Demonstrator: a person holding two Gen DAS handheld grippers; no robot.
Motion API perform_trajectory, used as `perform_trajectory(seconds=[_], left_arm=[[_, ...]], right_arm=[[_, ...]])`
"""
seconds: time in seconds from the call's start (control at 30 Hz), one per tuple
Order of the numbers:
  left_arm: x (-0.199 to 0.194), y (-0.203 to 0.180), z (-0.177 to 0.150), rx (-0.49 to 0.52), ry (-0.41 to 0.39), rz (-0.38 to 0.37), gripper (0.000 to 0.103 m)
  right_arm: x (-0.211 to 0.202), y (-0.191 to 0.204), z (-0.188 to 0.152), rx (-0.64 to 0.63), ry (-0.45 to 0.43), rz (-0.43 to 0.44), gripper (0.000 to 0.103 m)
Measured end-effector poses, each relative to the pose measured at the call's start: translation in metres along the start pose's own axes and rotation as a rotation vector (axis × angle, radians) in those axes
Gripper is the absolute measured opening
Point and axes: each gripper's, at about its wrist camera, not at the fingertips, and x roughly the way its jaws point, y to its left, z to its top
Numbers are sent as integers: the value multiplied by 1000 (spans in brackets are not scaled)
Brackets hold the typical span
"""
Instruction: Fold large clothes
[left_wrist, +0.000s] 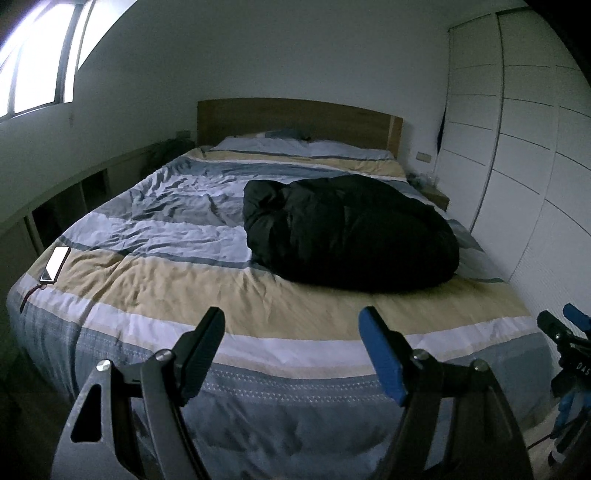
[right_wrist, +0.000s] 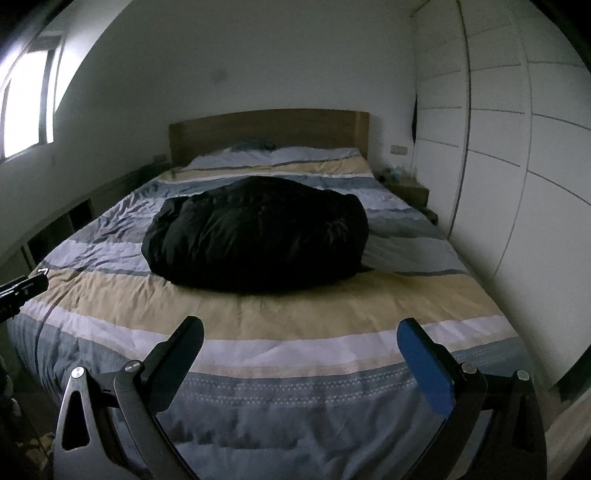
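Only the left view catches the phone (left_wrist: 55, 264) at the bed's (left_wrist: 258, 321) left edge. Both claws, left gripper (left_wrist: 291, 321) and right gripper (right_wrist: 299, 332), gape empty above the foot edge, well short of the black jacket (right_wrist: 258, 232).

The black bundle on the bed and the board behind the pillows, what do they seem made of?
The black bundle looks like thin, slightly shiny synthetic fabric with padding, probably a puffy coat: it bulges and creases finely. The headboard looks like matte wood or wood veneer: flat, brown, even.
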Motion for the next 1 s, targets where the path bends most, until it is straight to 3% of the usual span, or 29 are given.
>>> perform_trajectory(seconds=[0.57, 1.0], left_arm=[[1, -18, -6, 37, 32, -29, 74], [27, -22, -12, 48, 77, -47, 74]], right_arm=[[1, 4, -2, -34, 1, -4, 103], [10, 14, 2, -77, 5, -2, 103]])
